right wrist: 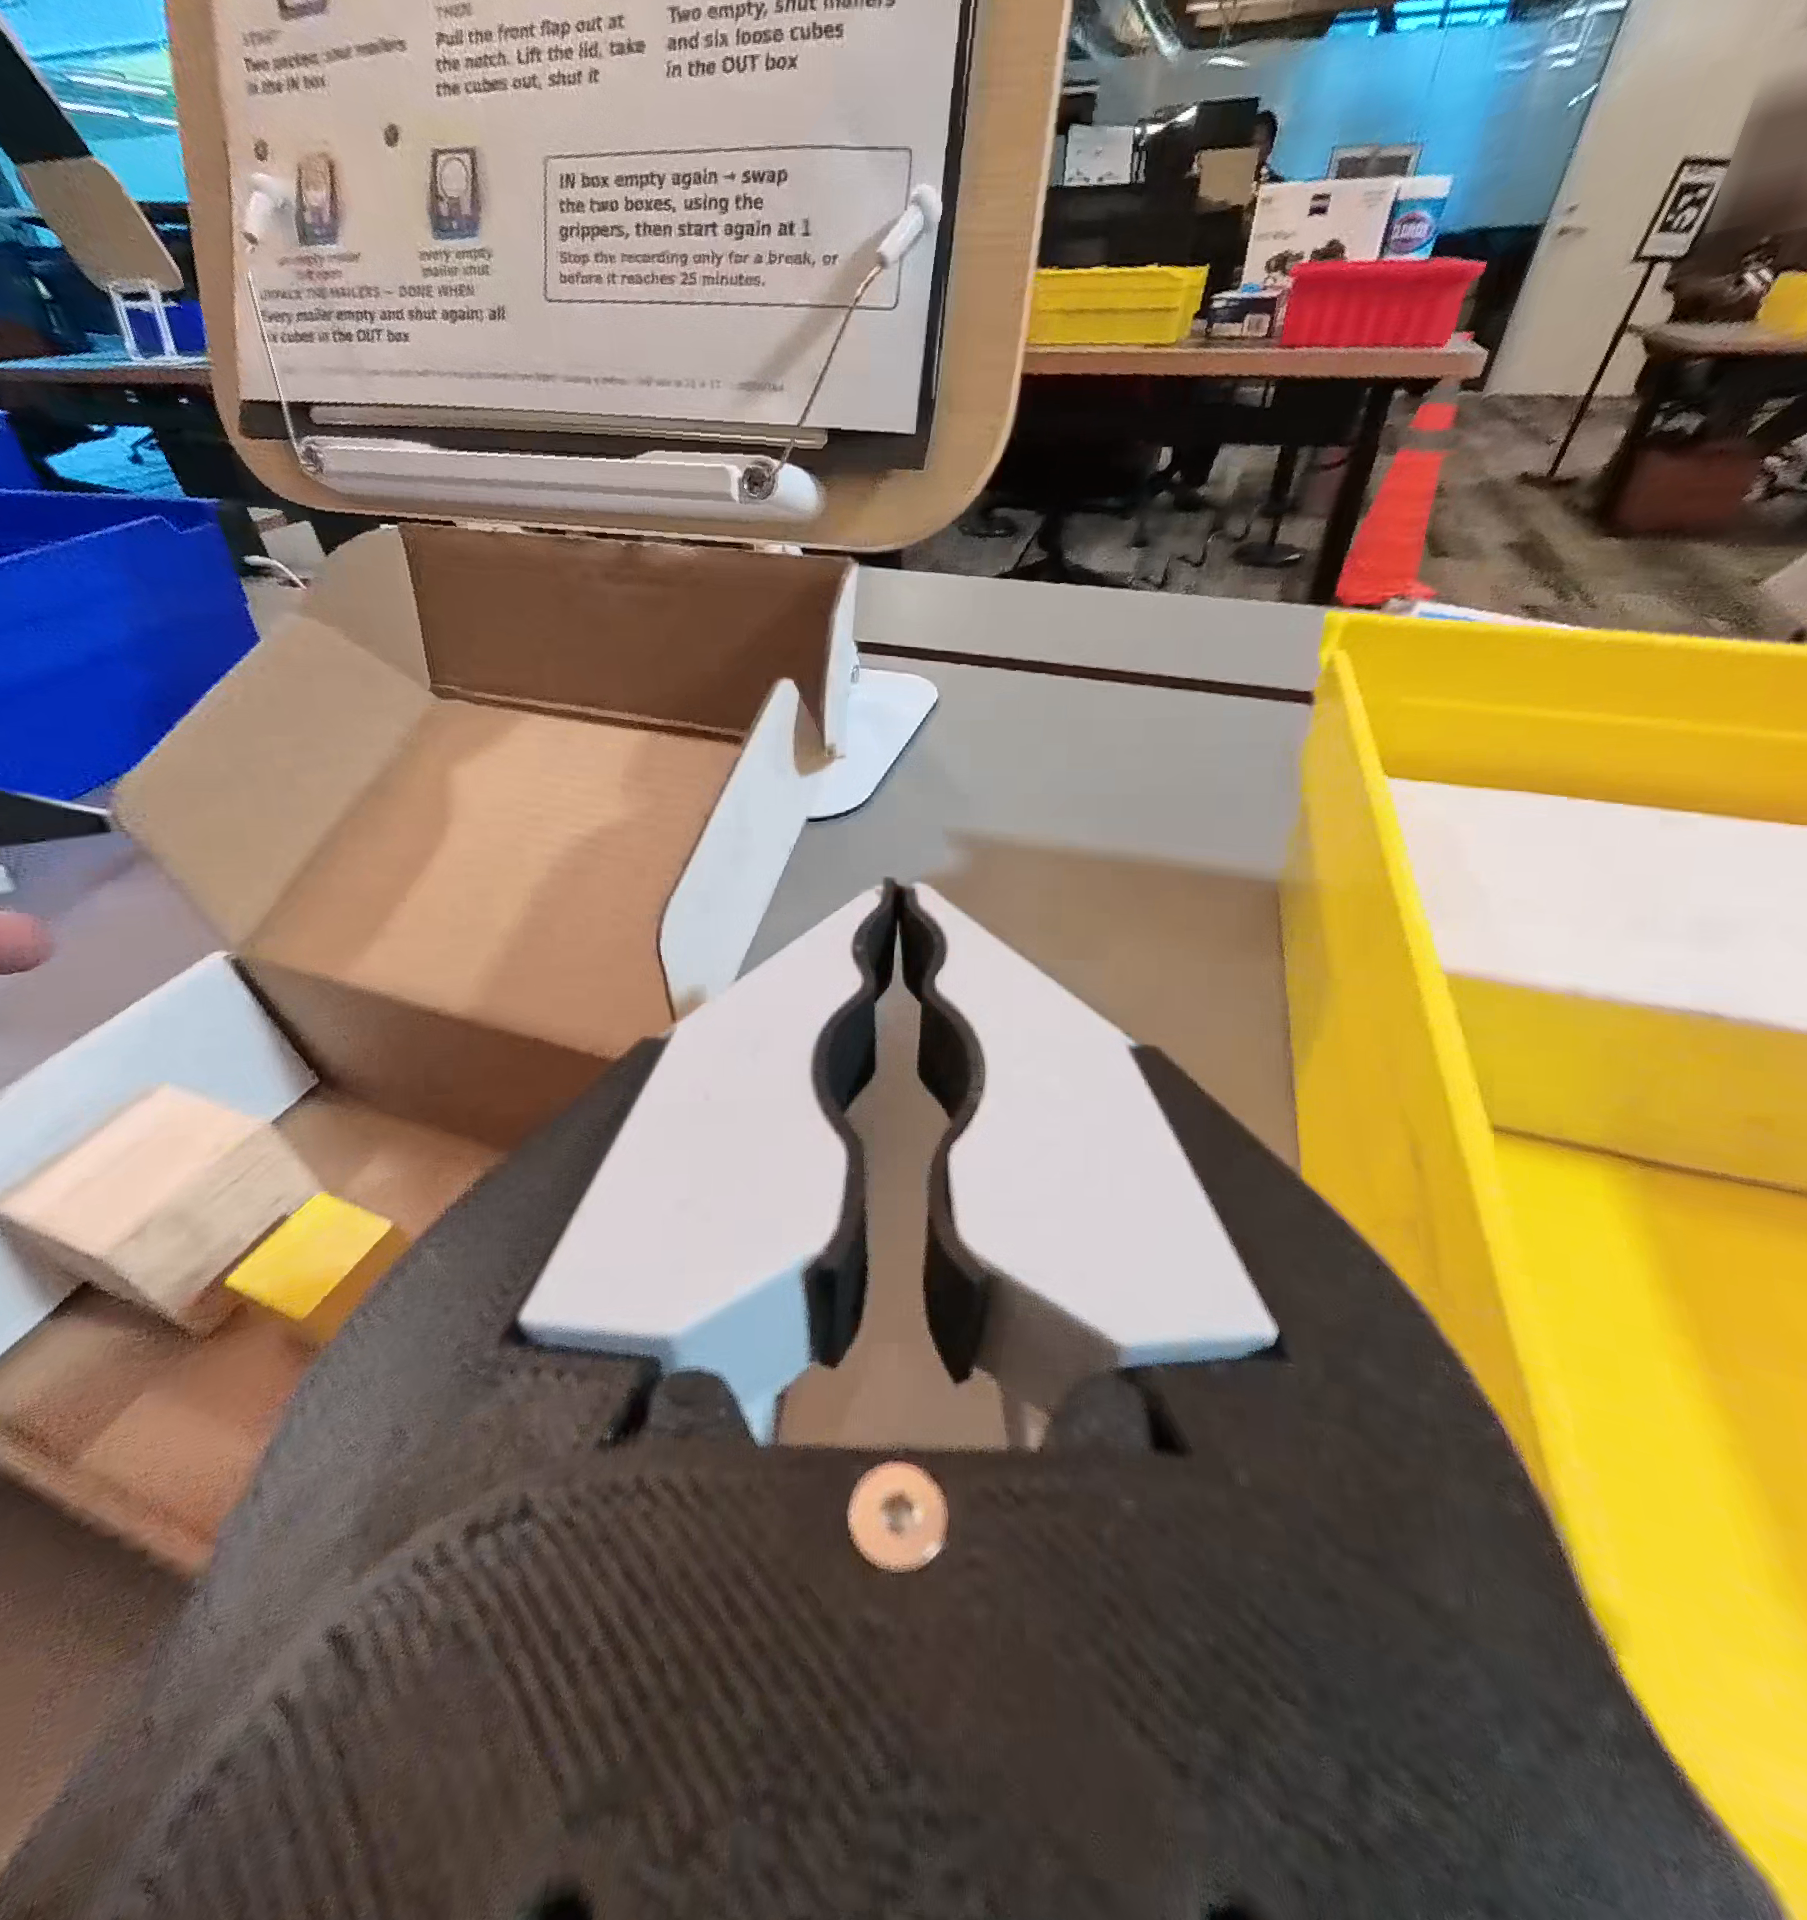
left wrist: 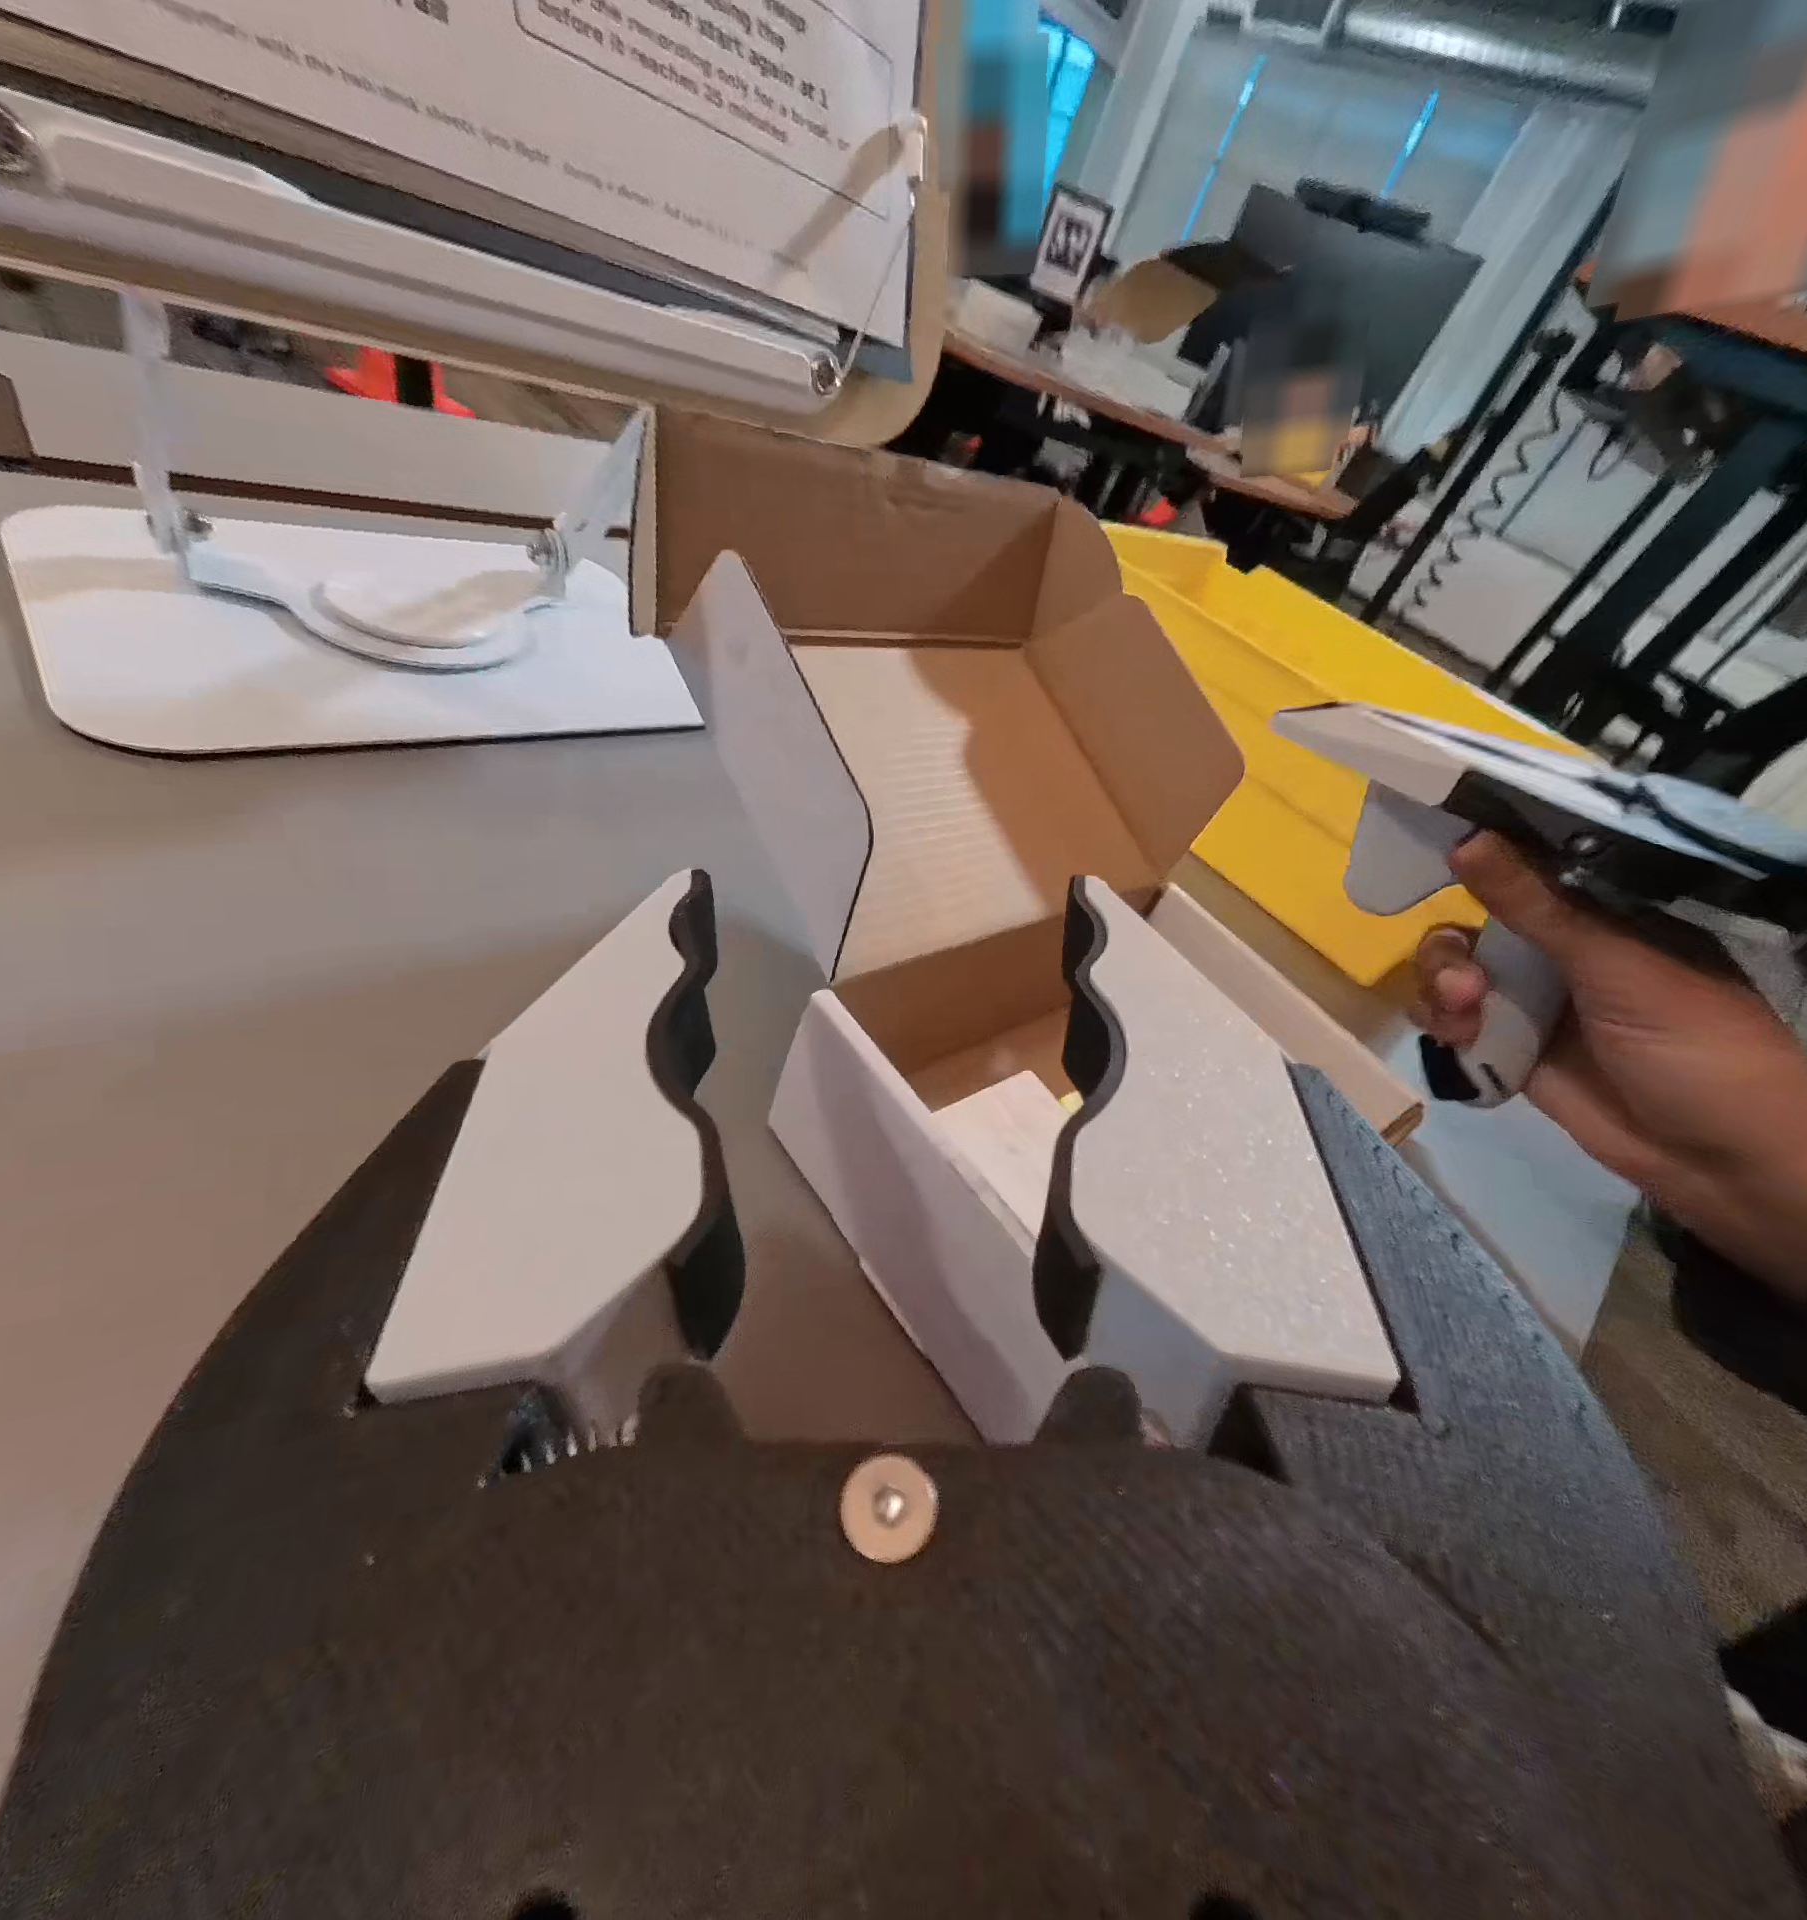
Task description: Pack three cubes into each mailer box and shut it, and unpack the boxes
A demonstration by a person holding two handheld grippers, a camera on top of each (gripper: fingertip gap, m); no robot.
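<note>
Open mailer box [right wrist: 483, 894] with wooden cube [right wrist: 140, 1205] seen at nine o'clock of clenched, empty right tool [right wrist: 897, 914] — left tool [left wrist: 888, 914] released, nearer.

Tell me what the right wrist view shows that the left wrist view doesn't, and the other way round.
Only the right wrist view shows the wooden cube and yellow cube clearly inside the mailer box, a white box in the yellow bin, a blue bin, and the right gripper closed on nothing. Only the left wrist view shows the open left gripper straddling the box's front wall, and a hand holding the right gripper. Both show the open mailer box, yellow bin and instruction stand.
</note>
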